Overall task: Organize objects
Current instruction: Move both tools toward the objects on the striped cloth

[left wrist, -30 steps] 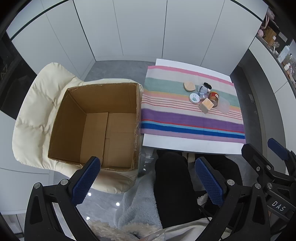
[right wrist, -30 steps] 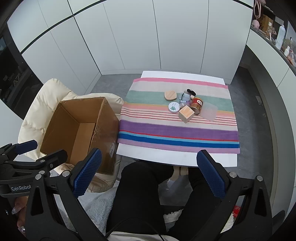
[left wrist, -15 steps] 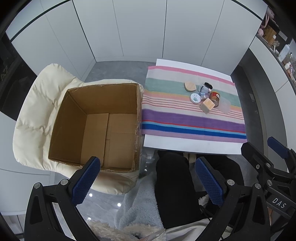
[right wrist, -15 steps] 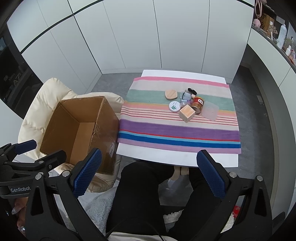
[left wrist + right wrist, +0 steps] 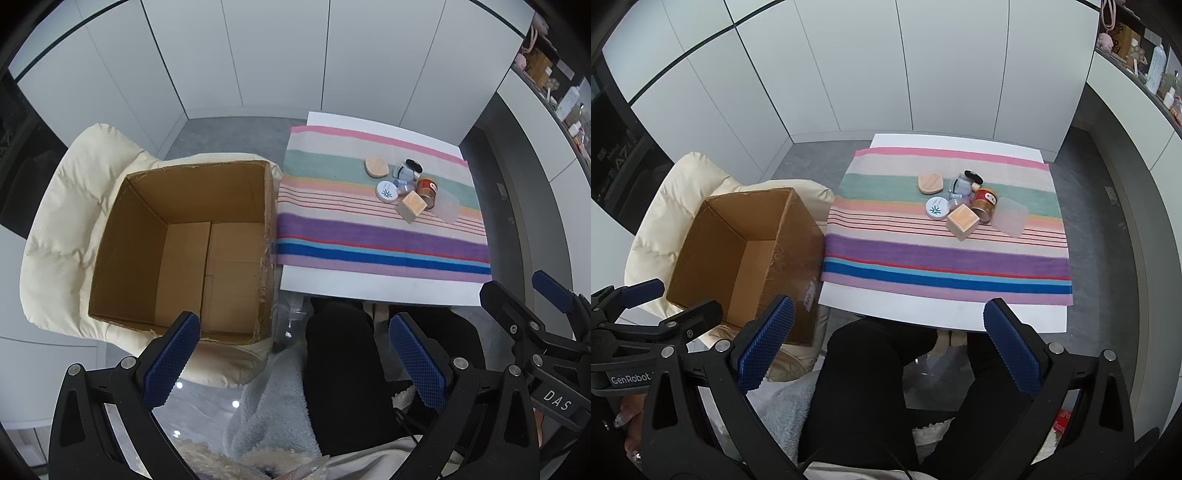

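Your left hand-held gripper [image 5: 295, 354] is spread wide and holds nothing; your right hand-held gripper [image 5: 888, 339] likewise. Both hover over your lap, short of the tabletop [image 5: 923, 314]. The objects cluster on the striped cloth [image 5: 942, 258]: wooden cube [image 5: 962, 221], white round tin [image 5: 937, 208], red-labelled jar [image 5: 984, 199], wooden lid [image 5: 931, 182], clear jar [image 5: 962, 184], frosted container [image 5: 1010, 219]. The left view shows the cardboard box [image 5: 184, 243] floor bare; the right view shows only part of that floor, plus a label on the box's outer side. The box sits on a cream cushioned chair [image 5: 74, 206].
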Tool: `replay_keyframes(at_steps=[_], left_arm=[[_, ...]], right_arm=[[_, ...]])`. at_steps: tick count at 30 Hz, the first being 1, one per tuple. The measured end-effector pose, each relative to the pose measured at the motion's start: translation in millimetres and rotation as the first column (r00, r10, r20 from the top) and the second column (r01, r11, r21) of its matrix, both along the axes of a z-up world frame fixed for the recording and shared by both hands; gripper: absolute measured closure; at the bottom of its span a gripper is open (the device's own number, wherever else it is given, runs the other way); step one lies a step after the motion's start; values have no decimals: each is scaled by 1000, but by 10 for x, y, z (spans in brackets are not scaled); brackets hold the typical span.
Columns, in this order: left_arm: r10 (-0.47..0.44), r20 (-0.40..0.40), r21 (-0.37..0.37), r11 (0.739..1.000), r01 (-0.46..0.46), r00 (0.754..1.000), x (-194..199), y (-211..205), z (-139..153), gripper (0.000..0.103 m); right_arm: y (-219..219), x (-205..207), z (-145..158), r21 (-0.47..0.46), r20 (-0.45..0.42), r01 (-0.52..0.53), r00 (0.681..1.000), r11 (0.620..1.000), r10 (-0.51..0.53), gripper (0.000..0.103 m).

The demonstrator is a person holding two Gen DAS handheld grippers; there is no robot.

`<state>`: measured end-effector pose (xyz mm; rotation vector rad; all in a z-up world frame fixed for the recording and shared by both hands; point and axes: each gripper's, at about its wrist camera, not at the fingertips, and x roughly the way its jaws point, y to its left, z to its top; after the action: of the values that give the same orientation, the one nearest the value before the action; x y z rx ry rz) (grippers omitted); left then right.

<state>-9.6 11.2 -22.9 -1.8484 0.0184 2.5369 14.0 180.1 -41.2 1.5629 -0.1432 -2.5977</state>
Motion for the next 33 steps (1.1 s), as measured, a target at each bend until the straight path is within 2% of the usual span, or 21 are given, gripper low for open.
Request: replay_keyframes(at_steps=[8, 13, 24, 28, 33], left_arm=[[-11, 16, 48, 999, 10, 1000, -49, 166, -46, 0], [-37, 16, 20, 999, 36, 999, -61, 368, -81, 0], [-79, 38, 30, 996, 78, 996, -122, 738, -177, 0], [-104, 60, 44, 994, 101, 993, -170, 887, -264, 0], [-139, 45, 110, 985, 133, 989, -224, 1062, -356, 0]], right_arm=[[225, -33, 0, -19, 2, 22, 1000, 1000, -22, 0], [389, -42, -7, -24, 4, 42, 999, 999, -42, 0], [855, -88, -64, -32, 12, 104, 995, 994, -104, 0], [1055, -110, -88, -33, 10, 133, 991, 991, -133, 0], [1291, -170, -169, -24, 7, 168, 986, 986, -168, 0]])
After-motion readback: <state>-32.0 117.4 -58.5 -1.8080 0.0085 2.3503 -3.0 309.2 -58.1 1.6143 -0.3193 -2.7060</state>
